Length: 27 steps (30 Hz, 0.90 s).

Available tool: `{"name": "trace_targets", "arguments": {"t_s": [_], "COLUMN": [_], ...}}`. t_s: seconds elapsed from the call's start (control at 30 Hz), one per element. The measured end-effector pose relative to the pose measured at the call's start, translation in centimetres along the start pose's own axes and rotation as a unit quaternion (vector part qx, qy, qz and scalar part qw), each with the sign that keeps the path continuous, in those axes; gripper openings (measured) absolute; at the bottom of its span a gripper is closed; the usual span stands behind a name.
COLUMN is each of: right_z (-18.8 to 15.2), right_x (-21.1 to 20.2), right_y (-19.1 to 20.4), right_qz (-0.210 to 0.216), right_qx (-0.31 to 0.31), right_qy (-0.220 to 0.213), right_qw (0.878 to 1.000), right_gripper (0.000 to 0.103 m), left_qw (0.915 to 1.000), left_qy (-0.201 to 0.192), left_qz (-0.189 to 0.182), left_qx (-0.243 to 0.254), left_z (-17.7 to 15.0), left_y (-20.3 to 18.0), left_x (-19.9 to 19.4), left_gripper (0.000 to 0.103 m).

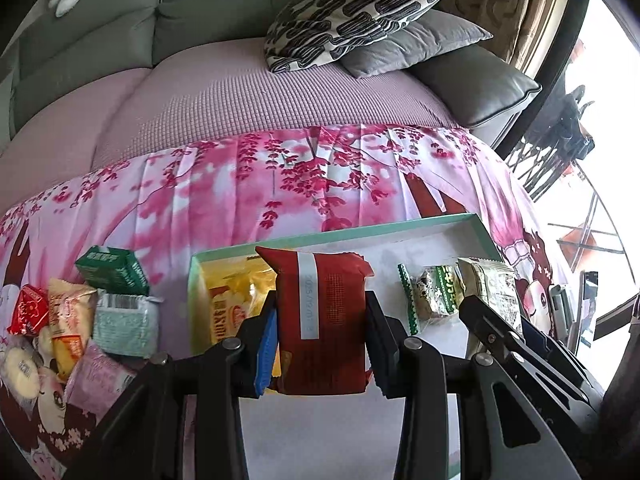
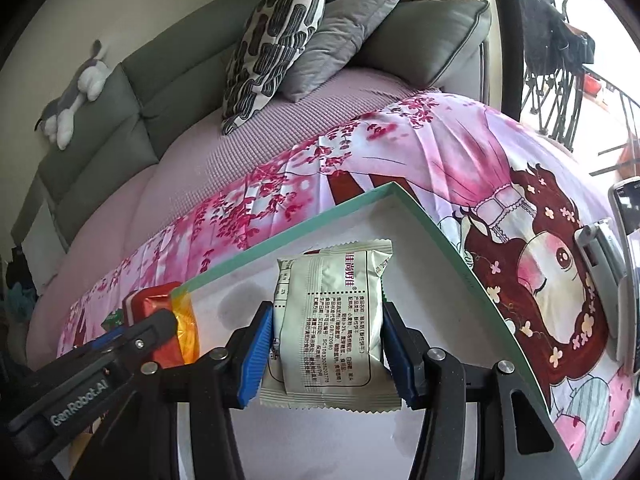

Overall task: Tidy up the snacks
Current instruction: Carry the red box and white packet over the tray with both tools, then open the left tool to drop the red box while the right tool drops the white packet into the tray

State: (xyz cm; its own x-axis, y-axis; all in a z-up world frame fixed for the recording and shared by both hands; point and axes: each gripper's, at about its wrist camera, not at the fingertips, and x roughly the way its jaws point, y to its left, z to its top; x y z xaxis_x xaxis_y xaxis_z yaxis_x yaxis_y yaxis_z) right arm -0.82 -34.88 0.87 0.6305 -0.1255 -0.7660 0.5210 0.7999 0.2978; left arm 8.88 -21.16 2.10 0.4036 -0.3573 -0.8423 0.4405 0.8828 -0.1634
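Both claws are loaded. The left gripper (image 1: 322, 344) is clamped on a red packet (image 1: 322, 320), one pad on each long side, so the packet's long axis runs straight out along the fingers and its far end stands clear beyond the tips. The right gripper (image 2: 328, 348) is clamped the same way on a silver-white packet (image 2: 332, 328), printed back toward the camera, long axis again in line with the fingers. The receiving thing is the shallow box (image 1: 436, 226) with a mint-green rim and white floor; it lies directly beneath and ahead of both claws. In the left wrist view the red packet hangs over the box's left part, with a yellow packet (image 1: 230, 300) already lying on the floor just to the claw's left and partly behind the red one; a green-and-white wrapped sweet (image 1: 434, 296) lies on the floor to the claw's right, between the two claws. In the right wrist view bare white floor shows ahead of the silver-white packet, and the far right corner of the rim lies beyond its far end. The loose pile of snacks (image 1: 80, 320) lies outside the box on the pink printed cloth (image 1: 248, 184), well to the left of the left claw. Judgement: each claw is nearest its own end of the box; the free floor for the red packet appears to be just right of the yellow one.
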Motion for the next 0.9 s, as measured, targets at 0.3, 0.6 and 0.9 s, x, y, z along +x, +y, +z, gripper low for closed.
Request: {"name": "trace_targets", "arguments": {"t_s": [0.3, 0.6, 0.9], "right_z": [0.1, 0.0, 0.1], "right_x": [0.5, 0.6, 0.5], "right_y": [-0.4, 0.0, 0.4], "right_qz": [-0.012, -0.018, -0.022], "right_qx": [0.001, -0.009, -0.02], "right_qy": [0.002, 0.004, 0.005], "right_qw": [1.0, 1.0, 1.0], "right_gripper": [0.055, 0.055, 0.056], "left_qw": [0.9999, 0.9999, 0.9998], "left_qy": [0.011, 0.015, 0.012], "left_qz": [-0.001, 0.002, 0.014], "left_qx": [0.005, -0.001, 0.002], "left_z": [0.0, -0.1, 0.2], "left_y": [-0.5, -0.4, -0.7], "left_x": [1.7, 1.8, 0.2], "left_gripper": [0.041, 0.042, 0.043]}}
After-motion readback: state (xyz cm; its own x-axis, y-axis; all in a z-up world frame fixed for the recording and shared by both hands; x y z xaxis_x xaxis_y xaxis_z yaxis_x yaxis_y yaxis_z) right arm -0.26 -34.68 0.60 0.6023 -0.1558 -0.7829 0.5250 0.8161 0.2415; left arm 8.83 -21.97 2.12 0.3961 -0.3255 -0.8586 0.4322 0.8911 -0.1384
